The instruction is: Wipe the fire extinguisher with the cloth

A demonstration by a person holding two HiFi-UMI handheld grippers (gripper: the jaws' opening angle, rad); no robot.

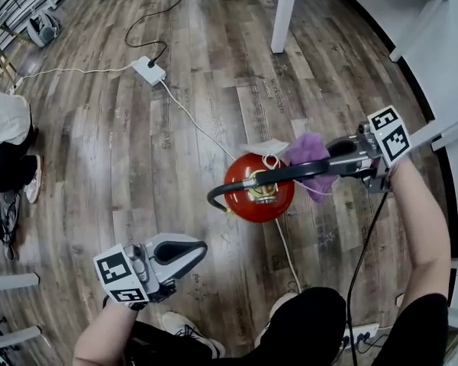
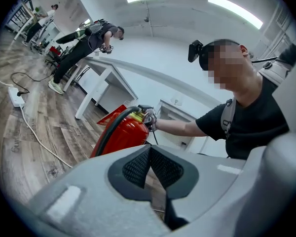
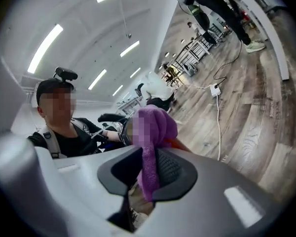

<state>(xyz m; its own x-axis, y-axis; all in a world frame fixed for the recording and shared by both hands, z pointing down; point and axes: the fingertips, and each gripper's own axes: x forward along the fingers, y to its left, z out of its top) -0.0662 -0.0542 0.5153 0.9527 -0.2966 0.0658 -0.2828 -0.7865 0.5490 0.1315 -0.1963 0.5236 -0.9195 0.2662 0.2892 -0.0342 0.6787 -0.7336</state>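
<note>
A red fire extinguisher (image 1: 259, 200) stands upright on the wood floor, its black hose (image 1: 240, 186) curving over its top. My right gripper (image 1: 330, 162) is at its upper right, shut on a purple cloth (image 1: 311, 158) that hangs against the extinguisher's top. In the right gripper view the cloth (image 3: 153, 132) is pinched between the pads and bunches beyond them. My left gripper (image 1: 200, 252) hovers low at the extinguisher's lower left, shut and empty. In the left gripper view the extinguisher (image 2: 121, 135) stands a little way ahead of the closed jaws.
A white power strip (image 1: 149, 70) and its cable (image 1: 206, 132) run across the floor past the extinguisher. A white table leg (image 1: 284, 12) stands behind it. A seated person (image 1: 4, 139) is at the left edge. White furniture lines the right wall.
</note>
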